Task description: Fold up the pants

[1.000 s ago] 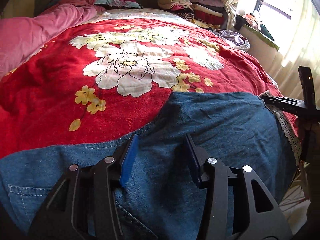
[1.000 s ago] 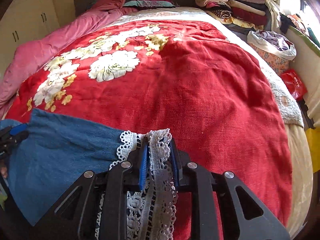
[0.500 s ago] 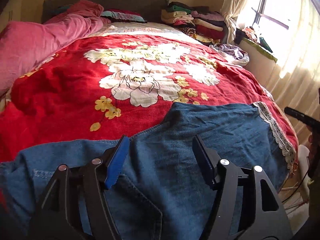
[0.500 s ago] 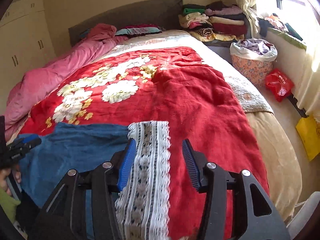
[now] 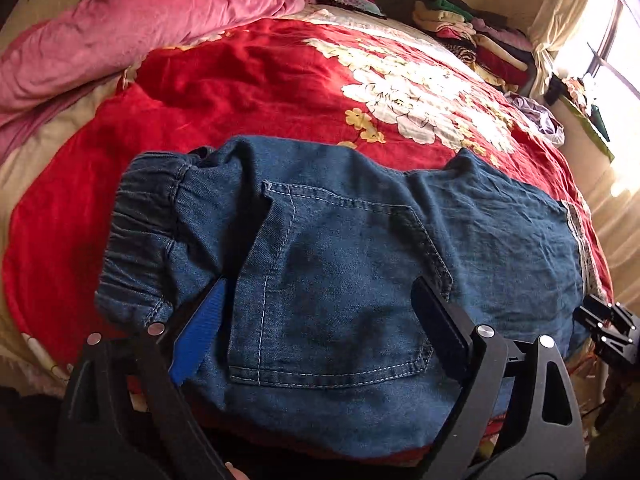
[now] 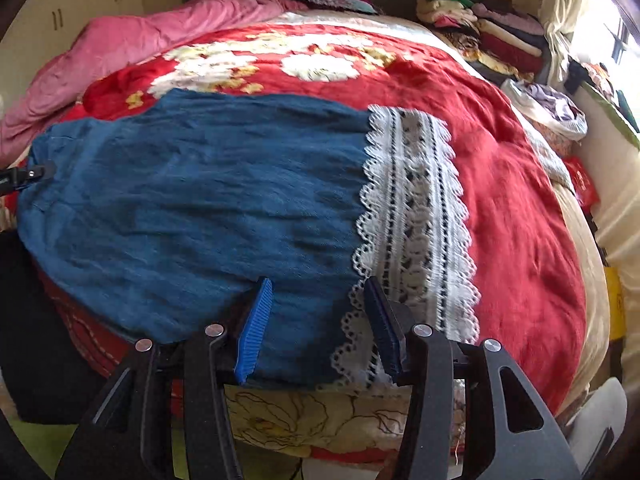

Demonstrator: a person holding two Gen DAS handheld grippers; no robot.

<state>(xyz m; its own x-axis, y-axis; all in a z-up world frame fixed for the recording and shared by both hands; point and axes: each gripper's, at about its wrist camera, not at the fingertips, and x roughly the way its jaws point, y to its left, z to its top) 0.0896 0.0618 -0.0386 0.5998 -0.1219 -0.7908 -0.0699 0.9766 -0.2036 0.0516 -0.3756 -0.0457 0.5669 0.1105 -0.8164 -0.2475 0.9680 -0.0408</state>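
Blue denim pants (image 5: 332, 240) lie flat across the near edge of the bed, with the elastic waistband (image 5: 140, 220) at the left and a back pocket facing up. The leg (image 6: 200, 200) ends in a white lace hem (image 6: 416, 220) at the right. My left gripper (image 5: 320, 300) hovers over the back pocket; its jaws are opening and do not pinch the cloth. My right gripper (image 6: 316, 296) stands open over the leg just left of the lace, gripping nothing. Each gripper shows at the edge of the other's view: the right gripper (image 5: 608, 332) and the left gripper (image 6: 24, 176).
A red floral blanket (image 5: 280, 80) covers the bed, with a pink quilt (image 5: 120, 32) bunched at the far left. Folded clothes (image 6: 492, 28) are stacked at the far right corner. A laundry basket (image 6: 556, 116) and a red bag (image 6: 584, 184) sit beside the bed below the window.
The right gripper let go of the lace hem and drew back. The left gripper slid left along the pants to the pocket, its jaws widening. The leg now lies spread flat.
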